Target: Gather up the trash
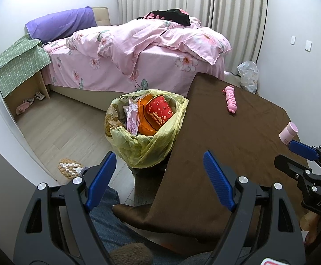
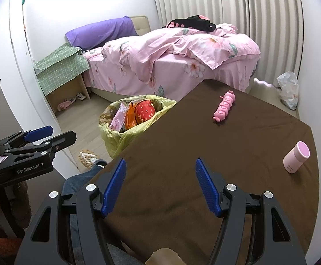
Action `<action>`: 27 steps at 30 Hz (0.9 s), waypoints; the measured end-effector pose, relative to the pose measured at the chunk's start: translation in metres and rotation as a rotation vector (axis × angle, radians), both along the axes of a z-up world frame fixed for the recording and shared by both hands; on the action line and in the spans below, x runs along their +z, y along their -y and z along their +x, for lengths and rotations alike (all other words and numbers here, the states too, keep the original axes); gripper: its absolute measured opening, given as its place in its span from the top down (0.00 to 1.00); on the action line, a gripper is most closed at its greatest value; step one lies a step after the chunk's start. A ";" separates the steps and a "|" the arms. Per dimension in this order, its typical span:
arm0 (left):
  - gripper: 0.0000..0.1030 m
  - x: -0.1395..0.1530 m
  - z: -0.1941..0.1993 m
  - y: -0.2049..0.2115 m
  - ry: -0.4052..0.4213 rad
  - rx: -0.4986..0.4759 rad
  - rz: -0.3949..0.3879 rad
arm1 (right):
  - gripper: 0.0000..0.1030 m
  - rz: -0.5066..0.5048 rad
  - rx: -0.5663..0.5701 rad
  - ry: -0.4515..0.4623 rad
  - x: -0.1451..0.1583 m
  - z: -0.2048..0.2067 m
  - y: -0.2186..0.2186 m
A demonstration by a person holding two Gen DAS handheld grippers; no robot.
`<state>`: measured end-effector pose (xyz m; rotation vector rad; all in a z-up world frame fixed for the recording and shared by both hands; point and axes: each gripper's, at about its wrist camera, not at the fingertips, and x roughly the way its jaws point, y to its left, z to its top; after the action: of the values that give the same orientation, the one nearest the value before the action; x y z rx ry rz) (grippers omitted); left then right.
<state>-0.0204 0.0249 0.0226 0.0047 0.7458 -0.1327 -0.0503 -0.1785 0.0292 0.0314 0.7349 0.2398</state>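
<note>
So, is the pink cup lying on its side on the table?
No, the pink cup stands upright on the brown table, apart from the pink toy.

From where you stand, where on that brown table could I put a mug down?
Most of the table is bare: the wide middle between the open right gripper, the pink toy and the pink cup. The near edge by the open left gripper is free too. The bin beside it is crowded.
</note>
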 end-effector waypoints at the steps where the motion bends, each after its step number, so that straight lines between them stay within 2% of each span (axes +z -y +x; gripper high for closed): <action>1: 0.25 0.000 0.000 0.001 0.000 0.001 -0.001 | 0.40 -0.001 0.000 0.000 0.001 0.000 0.001; 27: 0.25 0.000 0.000 0.000 0.000 -0.001 0.001 | 0.40 0.015 -0.005 0.003 -0.002 -0.001 0.001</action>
<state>-0.0204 0.0252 0.0222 0.0056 0.7458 -0.1331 -0.0516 -0.1795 0.0276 0.0467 0.7301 0.2407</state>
